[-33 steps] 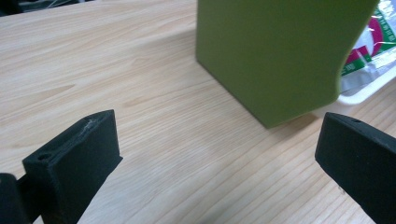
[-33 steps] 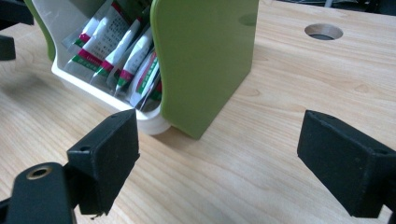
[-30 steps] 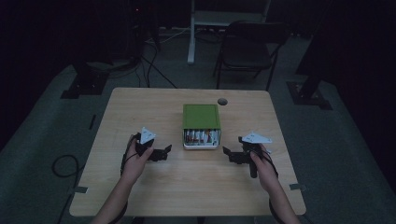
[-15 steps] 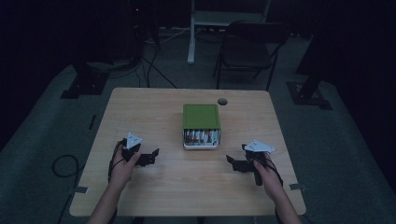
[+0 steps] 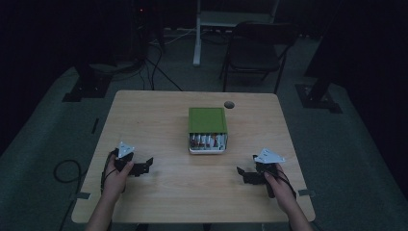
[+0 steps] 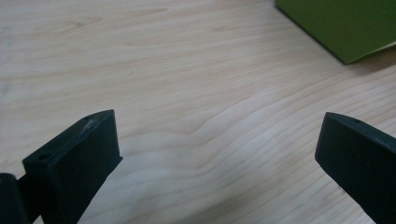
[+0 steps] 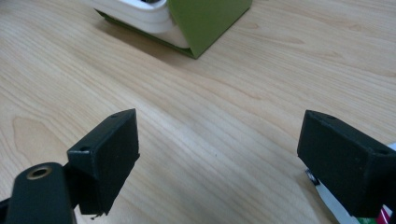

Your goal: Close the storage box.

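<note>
**Both grippers idle beside a battery box**

A green box (image 5: 207, 120) with a white tray (image 5: 207, 149) of batteries (image 5: 207, 140) showing at its near end sits at mid-table (image 5: 159, 110). The left gripper (image 5: 144, 166) and right gripper (image 5: 243, 174) rest low near the front edge, well apart from the box on either side. Each has its jaws spread wide over bare wood, holding nothing. Judged from this layout, no battery has been taken out; the approach, grasp and removal all remain.
</note>
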Motion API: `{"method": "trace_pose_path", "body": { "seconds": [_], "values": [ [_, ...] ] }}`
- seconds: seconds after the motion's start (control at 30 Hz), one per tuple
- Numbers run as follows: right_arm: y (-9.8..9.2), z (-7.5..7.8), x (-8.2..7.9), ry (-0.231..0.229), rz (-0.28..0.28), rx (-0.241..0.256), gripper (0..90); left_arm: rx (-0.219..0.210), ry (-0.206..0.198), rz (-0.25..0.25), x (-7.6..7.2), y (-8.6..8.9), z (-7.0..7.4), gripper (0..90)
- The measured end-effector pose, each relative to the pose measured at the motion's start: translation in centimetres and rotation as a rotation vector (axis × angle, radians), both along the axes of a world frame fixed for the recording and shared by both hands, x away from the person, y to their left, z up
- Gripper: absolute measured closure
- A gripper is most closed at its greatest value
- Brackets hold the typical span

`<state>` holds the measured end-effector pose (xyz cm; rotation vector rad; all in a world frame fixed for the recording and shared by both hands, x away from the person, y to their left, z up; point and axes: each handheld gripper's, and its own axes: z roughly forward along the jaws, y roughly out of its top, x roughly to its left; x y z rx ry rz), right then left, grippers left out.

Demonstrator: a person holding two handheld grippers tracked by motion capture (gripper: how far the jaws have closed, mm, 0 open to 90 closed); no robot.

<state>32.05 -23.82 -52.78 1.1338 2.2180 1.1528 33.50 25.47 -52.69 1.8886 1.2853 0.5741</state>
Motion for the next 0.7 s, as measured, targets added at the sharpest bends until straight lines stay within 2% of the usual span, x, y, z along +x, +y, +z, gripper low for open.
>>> {"method": "trace_pose_path", "body": {
  "seconds": [0.23, 0.5, 0.7],
  "values": [
    [-0.5, -0.2, -0.6, 0.006, -0.018, -0.01, 12.4, -0.006, 0.011, 0.032, -0.7, 1.4, 0.0, 0.4],
    [-1.4, -0.8, -1.4, 0.018, -0.022, -0.063, 12.4, -0.004, 0.031, 0.065, -2.0, 2.9, -0.3, 0.4],
    [-1.9, -1.1, -1.7, 0.029, -0.029, -0.06, 12.3, 0.006, 0.032, 0.087, -2.5, 3.7, -0.6, 0.4]
  ]
}}
